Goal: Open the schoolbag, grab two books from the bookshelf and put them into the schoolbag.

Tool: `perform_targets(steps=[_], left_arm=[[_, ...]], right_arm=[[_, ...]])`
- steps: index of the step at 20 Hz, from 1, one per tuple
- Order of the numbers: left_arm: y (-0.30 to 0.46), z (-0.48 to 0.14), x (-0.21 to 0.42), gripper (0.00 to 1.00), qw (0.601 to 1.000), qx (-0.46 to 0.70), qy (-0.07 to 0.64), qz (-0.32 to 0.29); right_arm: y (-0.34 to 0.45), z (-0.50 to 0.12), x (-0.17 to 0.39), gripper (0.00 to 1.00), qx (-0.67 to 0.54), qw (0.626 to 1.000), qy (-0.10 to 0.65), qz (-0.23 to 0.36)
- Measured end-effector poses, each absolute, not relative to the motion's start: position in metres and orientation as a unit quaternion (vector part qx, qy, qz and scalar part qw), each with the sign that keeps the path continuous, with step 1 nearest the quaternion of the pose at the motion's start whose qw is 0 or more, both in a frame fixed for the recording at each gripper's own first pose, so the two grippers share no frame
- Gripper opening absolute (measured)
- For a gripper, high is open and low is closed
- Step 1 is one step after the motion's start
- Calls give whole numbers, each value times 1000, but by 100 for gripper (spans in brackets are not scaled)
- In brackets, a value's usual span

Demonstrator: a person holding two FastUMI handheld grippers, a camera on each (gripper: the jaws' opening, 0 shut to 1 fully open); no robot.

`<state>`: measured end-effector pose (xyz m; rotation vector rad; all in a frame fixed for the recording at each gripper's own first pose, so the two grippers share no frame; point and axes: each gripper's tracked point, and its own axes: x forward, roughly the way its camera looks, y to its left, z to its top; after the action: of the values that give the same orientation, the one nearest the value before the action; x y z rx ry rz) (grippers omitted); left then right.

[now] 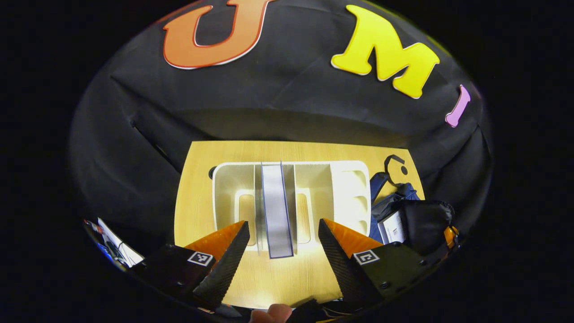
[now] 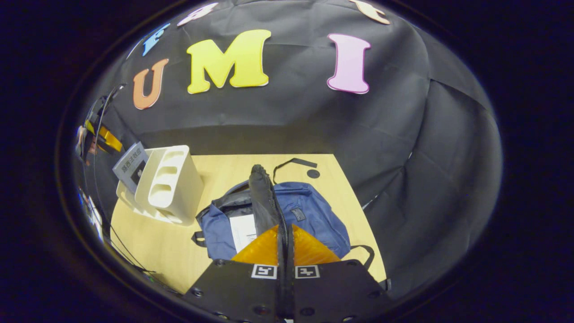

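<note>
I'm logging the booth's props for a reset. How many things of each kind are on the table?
Books: 2 - one upright in the shelf, one in the bag.
Bookshelf: 1.
Schoolbag: 1, its flap pinched by the right gripper.
Total: 4.

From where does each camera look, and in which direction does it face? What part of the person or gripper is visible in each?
Left gripper view: rides on the left gripper, jaws open, facing the white bookshelf and the upright book; a fingertip shows at the bottom edge.
Right gripper view: rides on the right gripper, shut on the schoolbag flap, looking down over the blue schoolbag.
Shared: bookshelf, book, schoolbag and wooden table.
</note>
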<state>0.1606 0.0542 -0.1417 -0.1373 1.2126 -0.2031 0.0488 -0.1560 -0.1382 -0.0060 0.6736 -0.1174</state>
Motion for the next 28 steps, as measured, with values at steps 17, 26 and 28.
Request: perform_targets(steps=[17, 26, 28], left_arm=[[53, -242, 166, 70, 702, -52, 708, -54], [68, -227, 158, 46, 714, -45, 698, -23], [69, -209, 157, 45, 726, -48, 685, -27]], right_arm=[[-159, -151, 55, 0, 4, 937, 342, -78], [-160, -157, 52, 0, 5, 937, 342, -75], [-160, -157, 52, 0, 4, 937, 343, -73]])
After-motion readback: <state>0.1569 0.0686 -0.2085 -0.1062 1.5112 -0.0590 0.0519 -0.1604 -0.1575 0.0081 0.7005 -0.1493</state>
